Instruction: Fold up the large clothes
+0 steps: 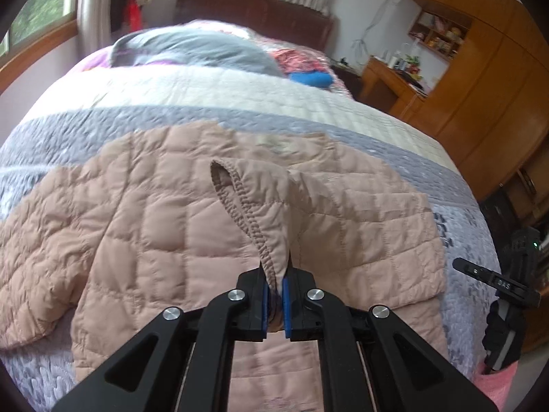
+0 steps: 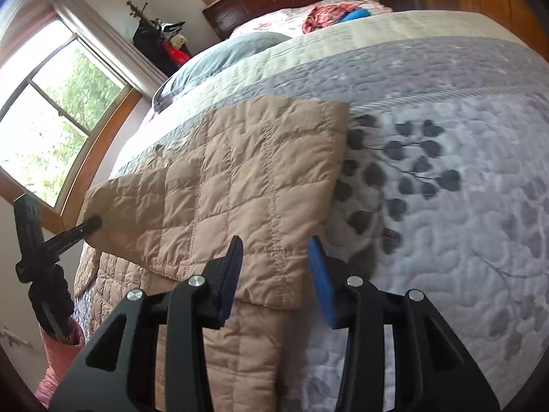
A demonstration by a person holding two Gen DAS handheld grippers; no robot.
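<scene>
1. Quilted pink-beige jacket (image 1: 164,213) lies spread over the bed (image 1: 240,96), filling the lower and middle part of the left wrist view; in the right wrist view the same jacket (image 2: 240,185) sits left of centre, with a folded panel on top of the lower layer.
2. Left gripper (image 1: 274,295), at the bottom centre of its view, is closed narrowly on the sleeve cuff (image 1: 240,199); the elastic-edged cuff rises from between the blue pads (image 1: 263,305) toward the middle of the frame, lifted above the jacket body.
3. Right gripper (image 2: 274,274), at the bottom centre of its view, stands wide, holding nothing; its blue pads (image 2: 322,281) are on either side of the near corner of the folded panel, whose edge lies between them. Whether either pad touches the cloth cannot be told.
4. Right gripper also shows at the right edge of the left wrist view (image 1: 494,281), beside the jacket's right edge.
5. Left gripper shows at the left edge of the right wrist view (image 2: 68,233), its tip at the jacket's far-left corner.
6. Grey-and-white quilted bedspread (image 2: 446,206) with a dark leaf print lies under the jacket.
7. Grey pillow (image 1: 192,48) lies toward the top of the frame, before a dark wooden headboard (image 1: 254,7).
8. Wooden wardrobe (image 1: 487,79) fills the upper right; a window (image 2: 58,113) is at the left.
</scene>
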